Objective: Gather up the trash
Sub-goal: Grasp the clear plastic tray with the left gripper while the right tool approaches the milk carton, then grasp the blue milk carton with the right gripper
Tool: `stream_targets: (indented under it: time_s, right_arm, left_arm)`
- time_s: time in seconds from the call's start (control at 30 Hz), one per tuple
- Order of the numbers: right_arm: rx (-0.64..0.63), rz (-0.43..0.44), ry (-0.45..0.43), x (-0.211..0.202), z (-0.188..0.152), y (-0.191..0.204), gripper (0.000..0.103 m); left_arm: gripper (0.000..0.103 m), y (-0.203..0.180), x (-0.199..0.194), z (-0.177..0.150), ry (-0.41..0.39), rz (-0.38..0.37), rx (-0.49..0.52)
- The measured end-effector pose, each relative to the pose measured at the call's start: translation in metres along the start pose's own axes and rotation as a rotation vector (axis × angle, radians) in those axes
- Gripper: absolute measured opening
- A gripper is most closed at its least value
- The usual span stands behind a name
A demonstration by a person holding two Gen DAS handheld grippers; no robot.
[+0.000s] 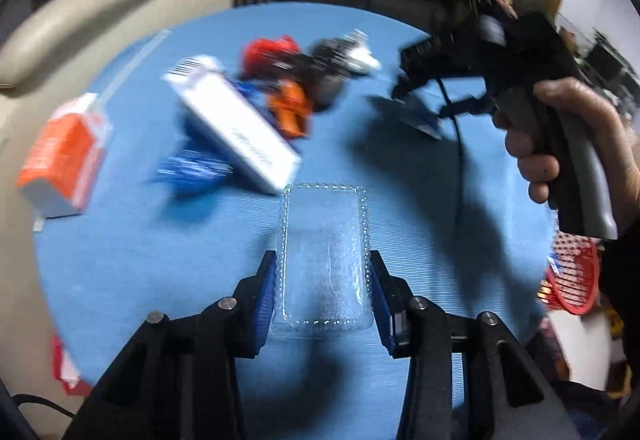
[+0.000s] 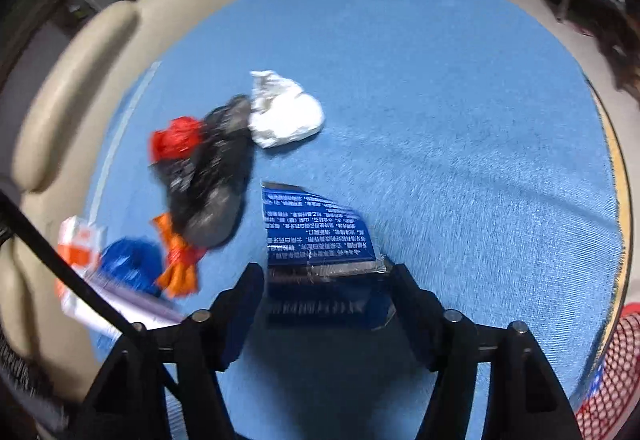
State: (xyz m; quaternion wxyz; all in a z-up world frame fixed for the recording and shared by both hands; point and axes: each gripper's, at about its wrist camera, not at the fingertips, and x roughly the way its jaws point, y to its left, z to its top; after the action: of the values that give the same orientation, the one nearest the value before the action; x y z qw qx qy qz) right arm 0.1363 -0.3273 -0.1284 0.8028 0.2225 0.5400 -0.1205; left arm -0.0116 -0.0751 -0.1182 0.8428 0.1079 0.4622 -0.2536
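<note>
Clear tray [image 1: 322,264] pinched in left claw [image 1: 323,296]

Dim, motion-blurred (fisheye-warped edges), soft shadows

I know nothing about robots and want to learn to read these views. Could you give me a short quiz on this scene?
1. True or false: the left gripper has a clear tray between its fingers.
2. What colour is the table cover? A red, B blue, C green.
3. What lies between the fingers of the right gripper?

Key: 1 true. 2 B. 3 a blue packet with white print.
</note>
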Motion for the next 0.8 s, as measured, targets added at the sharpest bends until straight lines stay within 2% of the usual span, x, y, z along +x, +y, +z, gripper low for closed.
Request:
stream_targets:
  time_s: [0.07,0.2,0.27,0.33,0.37,0.43,0.5,0.6,0.8]
  right_arm:
    - [0.009,-0.048,-0.003,0.008,0.001,0.007,0.076]
    - [-0.011,-0.161,-0.026,0.017,-0.002,0.020,0.077]
    - [0.030,-0.114,-0.020,0.021,-0.003,0.014,0.077]
    - [0.058,-0.100,-0.049,0.019,-0.007,0.005,0.057]
    - [0.058,-0.101,-0.048,0.018,-0.008,0.002,0.035]
    - [0.076,-0.059,-0.050,0.016,-0.011,-0.009,0.024]
    - [0.080,-0.053,-0.056,0.014,-0.015,-0.019,0.012]
    - [0.069,-0.009,-0.083,0.004,-0.025,-0.026,0.008]
    - [0.023,0.084,-0.164,-0.030,-0.057,-0.037,0.007]
  left_arm:
    - [0.045,0.012,-0.009,0.000,-0.024,0.036,-0.014]
    - [0.045,0.026,-0.019,0.002,-0.050,0.051,-0.036]
    - [0.045,0.027,-0.026,0.002,-0.062,0.047,-0.040]
    - [0.045,0.029,-0.031,0.002,-0.073,0.043,-0.041]
    - [0.045,0.030,-0.033,0.001,-0.075,0.040,-0.043]
    - [0.045,0.029,-0.032,0.003,-0.078,0.035,-0.044]
    - [0.045,0.028,-0.036,0.001,-0.084,0.036,-0.045]
    - [0.045,0.028,-0.039,0.001,-0.088,0.024,-0.055]
    - [0.045,0.022,-0.044,0.001,-0.101,0.033,-0.050]
